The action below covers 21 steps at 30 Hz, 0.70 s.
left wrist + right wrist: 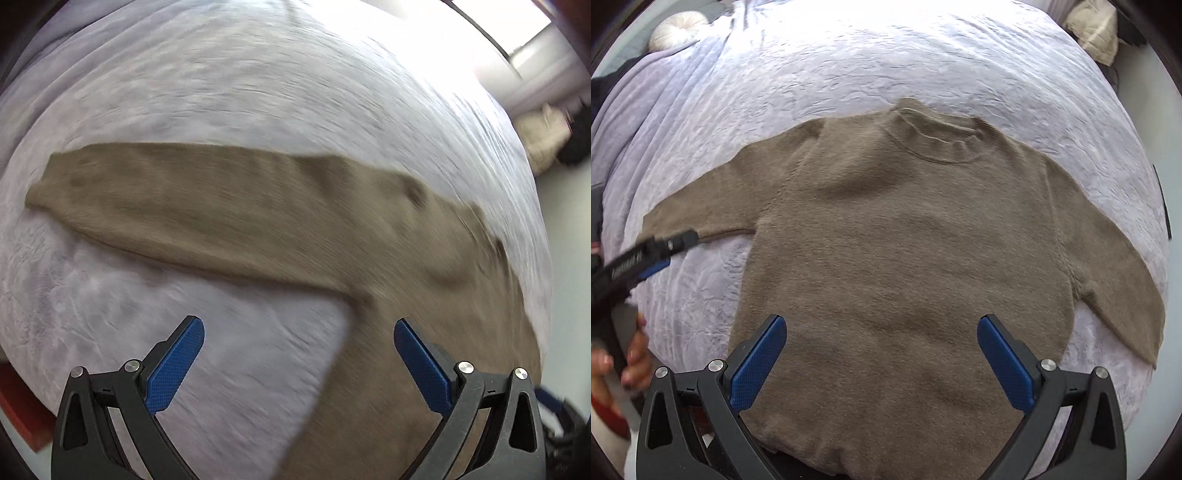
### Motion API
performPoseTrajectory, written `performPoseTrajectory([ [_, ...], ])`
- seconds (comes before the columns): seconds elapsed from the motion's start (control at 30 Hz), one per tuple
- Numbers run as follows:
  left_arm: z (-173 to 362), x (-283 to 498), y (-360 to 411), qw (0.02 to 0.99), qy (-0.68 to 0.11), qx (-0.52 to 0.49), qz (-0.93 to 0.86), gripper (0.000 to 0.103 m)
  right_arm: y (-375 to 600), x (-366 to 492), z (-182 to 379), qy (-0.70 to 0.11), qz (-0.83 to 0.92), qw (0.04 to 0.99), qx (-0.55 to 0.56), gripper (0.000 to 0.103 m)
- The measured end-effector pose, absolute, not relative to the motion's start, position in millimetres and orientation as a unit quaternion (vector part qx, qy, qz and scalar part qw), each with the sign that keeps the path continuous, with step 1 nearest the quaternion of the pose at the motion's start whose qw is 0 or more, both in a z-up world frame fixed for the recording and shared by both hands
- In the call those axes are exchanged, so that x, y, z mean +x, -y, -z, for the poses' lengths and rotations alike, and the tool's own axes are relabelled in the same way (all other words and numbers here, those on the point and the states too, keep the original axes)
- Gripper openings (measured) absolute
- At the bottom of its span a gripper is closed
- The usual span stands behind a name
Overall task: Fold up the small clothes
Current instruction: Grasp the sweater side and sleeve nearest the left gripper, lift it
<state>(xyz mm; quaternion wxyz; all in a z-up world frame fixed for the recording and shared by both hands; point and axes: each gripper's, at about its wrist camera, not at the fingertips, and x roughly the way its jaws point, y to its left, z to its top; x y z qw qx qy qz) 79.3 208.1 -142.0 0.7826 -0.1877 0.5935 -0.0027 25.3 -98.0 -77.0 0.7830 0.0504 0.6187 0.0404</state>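
I am looking down on a brown knitted sweater (905,240) that is lying flat, front up, on a pale lilac bedspread (886,55), its ribbed collar (942,142) pointing away from me and both sleeves spread out to the sides. My right gripper (882,360) is hovering above the lower part of the sweater's body with its blue-padded fingers (759,363) spread wide and nothing between them. From the right wrist view I am seeing my left gripper (661,254) reaching in from the left edge, just beside the cuff end of the sweater's left-hand sleeve, with the person's hand (631,358) gripping its handle below; whether it is touching the cloth I cannot tell. In the left wrist view, which is blurring heavily, the left gripper (299,363) is also standing wide apart and holding nothing, with that sleeve (203,206) stretching across the bedspread (221,92) ahead of it and the sweater's body running down under its right finger (424,365). A white round cushion (677,31) is sitting at the far left corner of the bed.
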Motion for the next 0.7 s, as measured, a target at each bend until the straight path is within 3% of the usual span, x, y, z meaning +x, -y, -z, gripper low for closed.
performPoseTrajectory([
  [0.3,211.6,82.8,-361.4,0.758,-0.534,-0.361,-0.095,0.103,53.8,36.4,96.4,-0.632,-0.088,0.77,0.026,0.103],
  [0.4,226.8,88.4,-378.2,0.751,-0.52,-0.395,-0.094,0.103,44.6,40.3,107.7,-0.64,-0.092,0.763,0.017,0.103],
  [0.6,208.2,112.3,-364.0,0.789,-0.488,-0.366,-0.075,0.103,32.8,44.7,117.6,-0.652,-0.105,0.751,0.009,0.103],
  [0.63,205.6,118.9,-360.3,0.793,-0.488,-0.355,-0.078,0.101,31.9,45.7,118.5,-0.653,-0.106,0.75,0.009,0.103],
  [0.67,205.2,120.6,-358.1,0.795,-0.491,-0.348,-0.083,0.088,31.0,46.7,119.0,-0.655,-0.108,0.747,0.007,0.103],
  [0.7,207.8,123.6,-353.9,0.793,-0.498,-0.34,-0.088,0.068,30.1,47.0,119.2,-0.655,-0.109,0.747,0.007,0.103],
])
